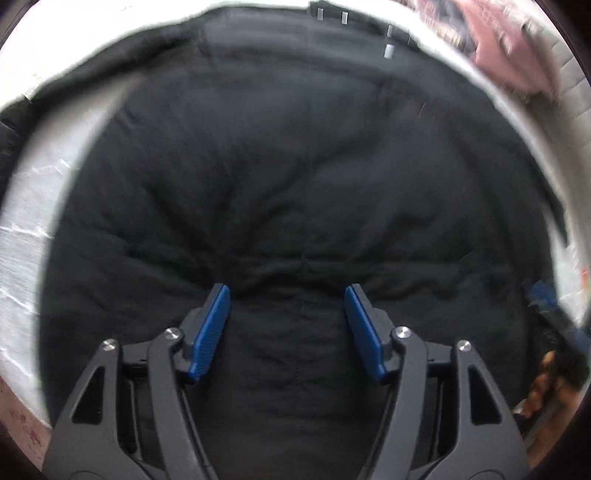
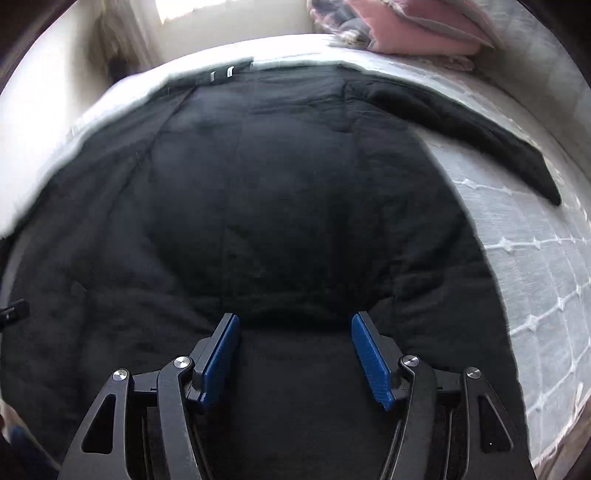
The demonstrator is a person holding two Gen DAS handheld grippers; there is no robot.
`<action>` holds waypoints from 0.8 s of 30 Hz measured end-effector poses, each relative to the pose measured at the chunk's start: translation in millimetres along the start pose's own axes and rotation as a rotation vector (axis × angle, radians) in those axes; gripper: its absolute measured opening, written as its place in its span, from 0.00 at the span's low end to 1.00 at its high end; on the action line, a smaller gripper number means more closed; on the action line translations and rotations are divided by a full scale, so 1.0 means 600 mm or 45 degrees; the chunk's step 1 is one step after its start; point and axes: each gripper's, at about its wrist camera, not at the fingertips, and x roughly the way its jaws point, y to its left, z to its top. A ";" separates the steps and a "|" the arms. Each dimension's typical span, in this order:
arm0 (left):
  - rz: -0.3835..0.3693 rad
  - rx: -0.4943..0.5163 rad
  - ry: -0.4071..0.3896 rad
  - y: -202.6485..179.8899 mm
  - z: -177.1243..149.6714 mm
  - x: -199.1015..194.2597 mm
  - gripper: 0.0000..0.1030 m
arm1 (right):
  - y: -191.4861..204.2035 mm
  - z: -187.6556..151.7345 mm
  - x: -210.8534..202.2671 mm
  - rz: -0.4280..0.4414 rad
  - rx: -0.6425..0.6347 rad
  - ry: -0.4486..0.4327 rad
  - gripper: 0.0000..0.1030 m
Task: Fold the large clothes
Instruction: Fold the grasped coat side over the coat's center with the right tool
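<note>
A large black garment (image 1: 295,166) lies spread flat on a white quilted bed (image 1: 22,240). In the right wrist view the same garment (image 2: 295,184) fills the middle, with one sleeve (image 2: 461,125) stretched out to the right. Small white tabs (image 2: 221,74) mark its far edge. My left gripper (image 1: 287,288) points down at the near part of the cloth, its blue pads (image 1: 210,332) well apart and pressing on nothing. My right gripper (image 2: 295,315) hangs over a ridge in the cloth near the garment's near edge, also open, with only fabric below its jaws.
Pink pillows and bedding (image 2: 406,26) are piled at the bed's far end. The white quilted bed (image 2: 535,277) lies bare to the right of the garment. A hand (image 1: 546,387) holding the other tool shows at the left wrist view's right edge. A bright window (image 2: 184,7) is beyond.
</note>
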 end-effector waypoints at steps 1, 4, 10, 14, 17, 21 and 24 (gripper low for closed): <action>0.025 0.027 -0.043 -0.005 -0.002 -0.004 0.66 | 0.004 0.000 -0.001 -0.008 -0.044 -0.017 0.63; 0.017 0.006 -0.044 -0.009 0.019 -0.023 0.66 | -0.021 0.023 -0.011 0.092 -0.010 -0.008 0.63; -0.046 0.019 -0.214 -0.050 0.115 -0.074 0.69 | -0.163 0.125 -0.027 0.235 0.344 -0.161 0.79; -0.083 0.074 -0.247 -0.116 0.152 -0.014 0.74 | -0.300 0.174 0.034 0.155 0.639 -0.098 0.79; -0.034 0.122 -0.215 -0.124 0.131 0.039 0.74 | -0.380 0.195 0.060 0.146 0.721 -0.092 0.79; -0.033 0.102 -0.210 -0.104 0.131 0.050 0.74 | -0.491 0.212 0.093 0.207 0.950 -0.119 0.79; -0.024 0.073 -0.220 -0.090 0.140 0.051 0.74 | -0.534 0.232 0.120 0.171 1.063 -0.125 0.79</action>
